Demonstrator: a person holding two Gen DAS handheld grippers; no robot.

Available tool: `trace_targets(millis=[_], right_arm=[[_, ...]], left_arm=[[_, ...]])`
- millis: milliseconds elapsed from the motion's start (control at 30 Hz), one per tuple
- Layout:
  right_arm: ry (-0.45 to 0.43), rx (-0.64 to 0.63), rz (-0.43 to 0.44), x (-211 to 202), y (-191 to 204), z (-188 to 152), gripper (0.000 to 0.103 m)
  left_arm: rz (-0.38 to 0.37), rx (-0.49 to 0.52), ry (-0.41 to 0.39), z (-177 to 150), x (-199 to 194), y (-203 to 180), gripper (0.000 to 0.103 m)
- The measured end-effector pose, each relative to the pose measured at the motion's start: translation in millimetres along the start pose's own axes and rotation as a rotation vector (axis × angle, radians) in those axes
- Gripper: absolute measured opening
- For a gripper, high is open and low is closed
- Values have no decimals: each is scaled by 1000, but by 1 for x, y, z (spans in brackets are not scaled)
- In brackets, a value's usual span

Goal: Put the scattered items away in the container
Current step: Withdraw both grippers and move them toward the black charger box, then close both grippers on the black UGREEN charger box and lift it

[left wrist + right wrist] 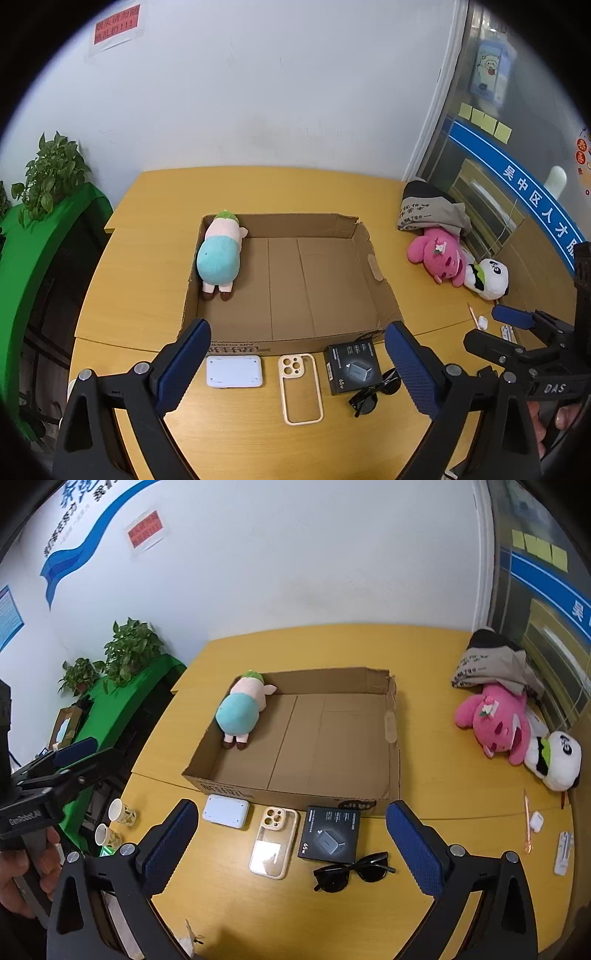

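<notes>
Both our grippers, left gripper (pixel 297 363) and right gripper (pixel 291 845), hang with jaws spread, empty; phone case (pixel 273 842) lies before the cardboard box (pixel 295 788); we should straddle its narrow sides squarely.

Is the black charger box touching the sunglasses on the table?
Apart. The right wrist view shows a strip of bare yellow table between the black charger box and the sunglasses. In the left wrist view they overlap, so that view does not settle it.
</notes>
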State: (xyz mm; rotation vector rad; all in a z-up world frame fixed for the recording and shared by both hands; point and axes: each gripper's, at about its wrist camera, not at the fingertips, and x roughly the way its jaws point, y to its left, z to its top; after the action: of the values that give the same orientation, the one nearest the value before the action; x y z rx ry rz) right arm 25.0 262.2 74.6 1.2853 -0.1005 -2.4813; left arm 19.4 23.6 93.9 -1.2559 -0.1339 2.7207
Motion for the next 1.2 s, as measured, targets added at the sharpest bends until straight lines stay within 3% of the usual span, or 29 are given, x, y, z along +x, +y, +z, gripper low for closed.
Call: trace_targets(millis=[467, 667, 833, 967, 1067, 1200], right_arm=[[222, 54, -9, 74, -38, -44, 103], [257, 18, 43, 88, -52, -55, 103], [372, 4, 72, 123, -82, -84, 103], [450, 77, 99, 149, -110, -104, 103], [458, 107, 122, 162, -120, -103, 103], [478, 22, 120, 191, -111, -95, 103]], left_arm=[[-104, -97, 196, -45, 70, 10, 95], [-165, -112, 267, -50, 105, -2, 95], [-238, -128, 364, -63, 145, -15, 95], [-278, -147, 446, -77, 180, -21, 95], [-306, -158, 493, -84, 206, -26, 95], [-343, -168, 524, -87, 242, -28, 95]])
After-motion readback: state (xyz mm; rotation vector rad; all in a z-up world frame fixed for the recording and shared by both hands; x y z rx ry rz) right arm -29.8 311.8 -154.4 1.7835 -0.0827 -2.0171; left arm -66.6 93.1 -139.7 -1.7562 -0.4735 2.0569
